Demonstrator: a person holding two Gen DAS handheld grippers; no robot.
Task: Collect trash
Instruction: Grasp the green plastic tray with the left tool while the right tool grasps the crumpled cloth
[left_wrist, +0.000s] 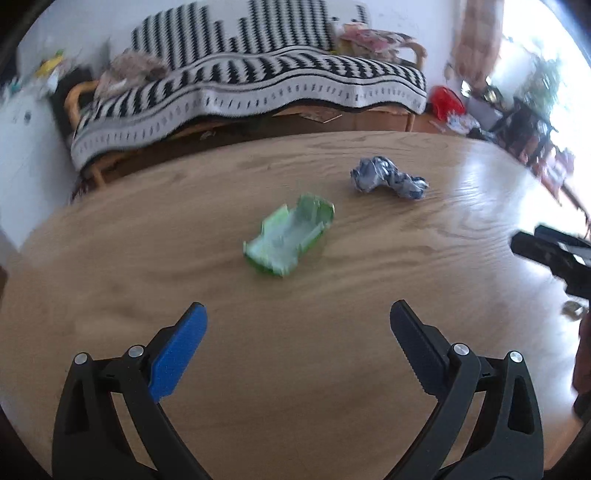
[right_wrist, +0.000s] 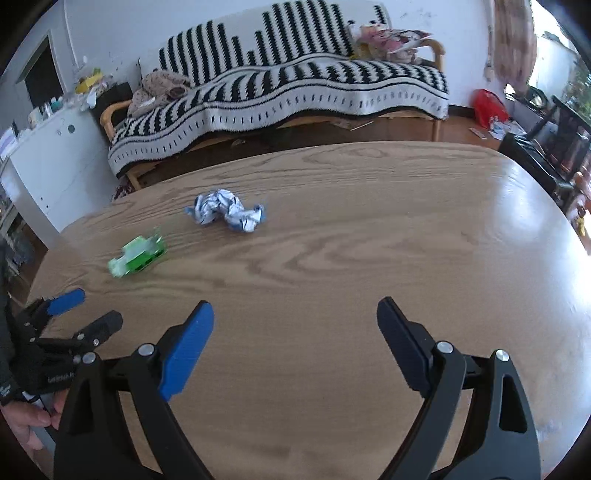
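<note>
A flattened green carton (left_wrist: 290, 238) lies on the wooden table (left_wrist: 295, 369), a short way ahead of my left gripper (left_wrist: 298, 314), which is open and empty. Behind it to the right sits a crumpled blue-and-white wrapper (left_wrist: 388, 178). In the right wrist view my right gripper (right_wrist: 295, 308) is open and empty over bare table (right_wrist: 369, 240). There the wrapper (right_wrist: 227, 210) lies ahead to the left and the green carton (right_wrist: 137, 256) farther left. The left gripper (right_wrist: 86, 306) shows at the left edge, open, held by a hand (right_wrist: 26, 421). The right gripper's fingers (left_wrist: 546, 254) enter the left wrist view at the right edge.
Beyond the table's far edge stands a sofa (right_wrist: 295, 85) under a black-and-white striped blanket. A white cabinet (right_wrist: 48, 155) with small items on top stands at the left. A red bag (right_wrist: 489, 103) and dark furniture (right_wrist: 554, 140) are at the right.
</note>
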